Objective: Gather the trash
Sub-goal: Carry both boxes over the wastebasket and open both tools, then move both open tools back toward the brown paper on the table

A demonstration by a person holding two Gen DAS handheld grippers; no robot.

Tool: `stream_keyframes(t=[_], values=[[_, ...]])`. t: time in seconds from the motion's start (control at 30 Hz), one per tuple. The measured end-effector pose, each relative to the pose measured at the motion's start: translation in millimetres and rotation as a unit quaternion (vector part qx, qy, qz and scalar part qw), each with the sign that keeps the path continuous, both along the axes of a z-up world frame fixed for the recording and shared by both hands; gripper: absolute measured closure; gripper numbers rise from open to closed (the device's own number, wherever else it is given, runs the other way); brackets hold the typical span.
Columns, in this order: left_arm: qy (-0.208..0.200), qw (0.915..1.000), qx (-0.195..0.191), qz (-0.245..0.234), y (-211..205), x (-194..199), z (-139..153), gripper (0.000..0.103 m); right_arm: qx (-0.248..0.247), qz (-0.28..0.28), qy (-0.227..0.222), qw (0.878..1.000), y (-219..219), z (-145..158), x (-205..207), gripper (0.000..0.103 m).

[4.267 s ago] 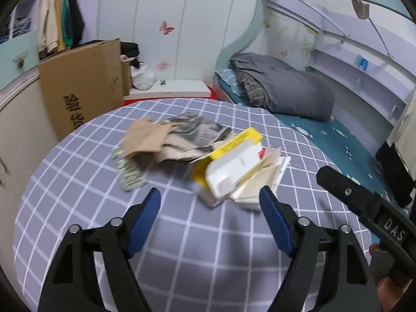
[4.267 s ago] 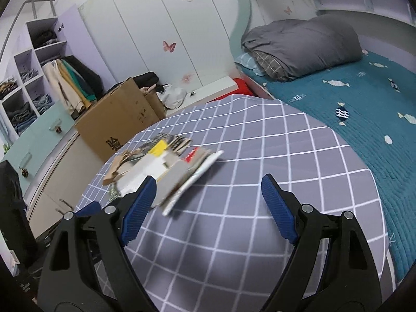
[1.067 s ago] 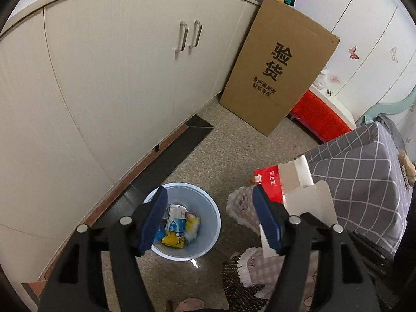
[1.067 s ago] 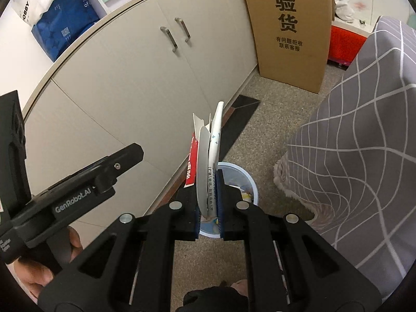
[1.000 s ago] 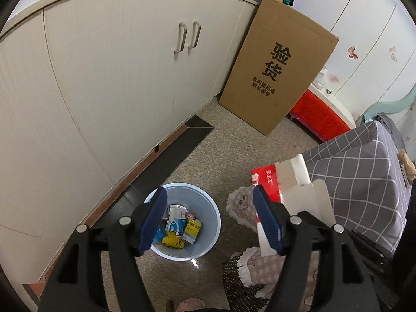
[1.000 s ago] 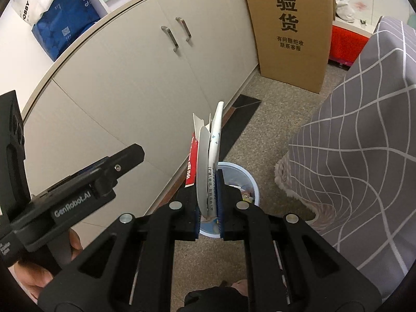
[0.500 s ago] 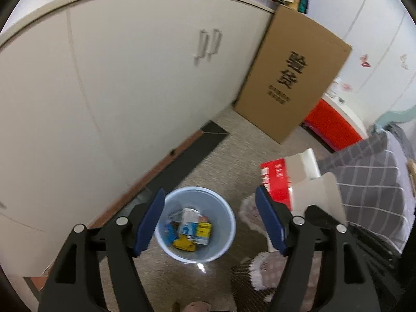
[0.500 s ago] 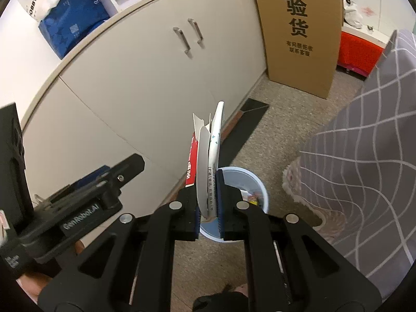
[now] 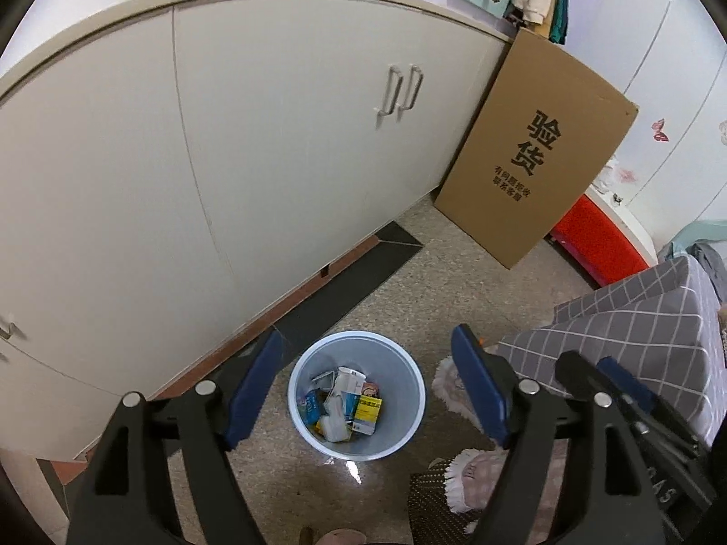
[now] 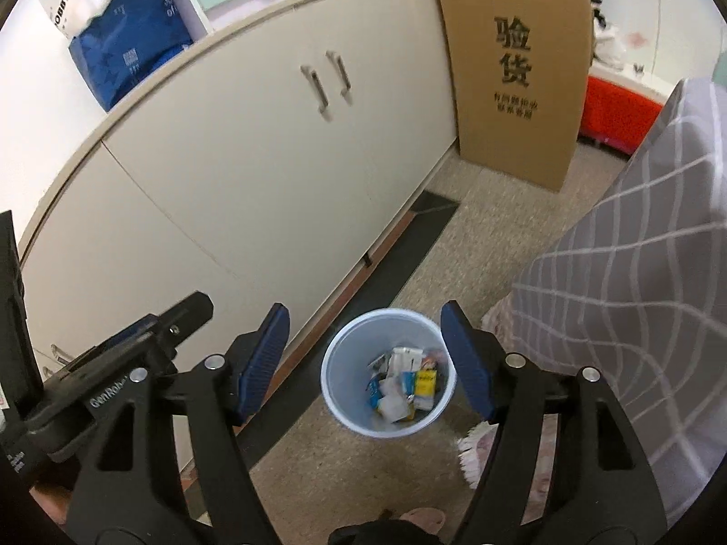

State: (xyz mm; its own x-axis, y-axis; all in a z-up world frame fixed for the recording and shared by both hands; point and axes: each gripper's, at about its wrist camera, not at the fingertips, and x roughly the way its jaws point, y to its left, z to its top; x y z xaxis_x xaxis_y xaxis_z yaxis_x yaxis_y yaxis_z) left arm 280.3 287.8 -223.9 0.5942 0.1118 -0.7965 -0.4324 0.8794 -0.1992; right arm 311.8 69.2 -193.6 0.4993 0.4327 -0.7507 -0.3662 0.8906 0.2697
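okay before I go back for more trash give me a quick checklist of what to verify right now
1. Right gripper empty, jaws apart: ok.
2. Left gripper empty, jaws apart: ok.
3. Trash bin upright on the floor: ok.
4. Trash lying inside the bin, none seen on the floor around it: ok.
5. Room left in the bin, trash sits low: ok.
6. More trash left on the table: cannot tell, its top is out of view.

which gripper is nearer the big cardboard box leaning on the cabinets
Right, though only slightly. The right gripper hangs open above the trash bin on the box's side; the left gripper is open over the same bin, farther from the cardboard box.
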Motion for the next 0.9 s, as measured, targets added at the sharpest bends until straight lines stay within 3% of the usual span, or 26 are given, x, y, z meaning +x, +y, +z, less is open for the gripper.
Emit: stream_keyframes(t=[0.23, 0.47, 0.7, 0.9], values=[[-0.043, 0.9988, 0.005, -0.024, -30.4, -0.6, 39.2, 0.028, 0.017, -0.026, -0.06, 0.998, -39.7, 46.4, -11.0, 0.034], [-0.085, 0.992, 0.029, -0.089, -108.2, 13.0, 83.3, 0.027, 0.046, -0.081, -0.102, 0.99, -121.7, 90.4, -17.1, 0.033], [-0.111, 0.9722, 0.065, -0.196, -223.8, 37.4, 109.1, 0.027, 0.058, -0.169, -0.133, 0.975, -238.0, 109.7, -22.6, 0.032], [-0.11, 0.9544, 0.052, -0.273, -322.4, 66.4, 112.0, 0.027, 0.073, -0.263, -0.142, 0.952, -346.4, 112.1, -23.1, 0.03]])
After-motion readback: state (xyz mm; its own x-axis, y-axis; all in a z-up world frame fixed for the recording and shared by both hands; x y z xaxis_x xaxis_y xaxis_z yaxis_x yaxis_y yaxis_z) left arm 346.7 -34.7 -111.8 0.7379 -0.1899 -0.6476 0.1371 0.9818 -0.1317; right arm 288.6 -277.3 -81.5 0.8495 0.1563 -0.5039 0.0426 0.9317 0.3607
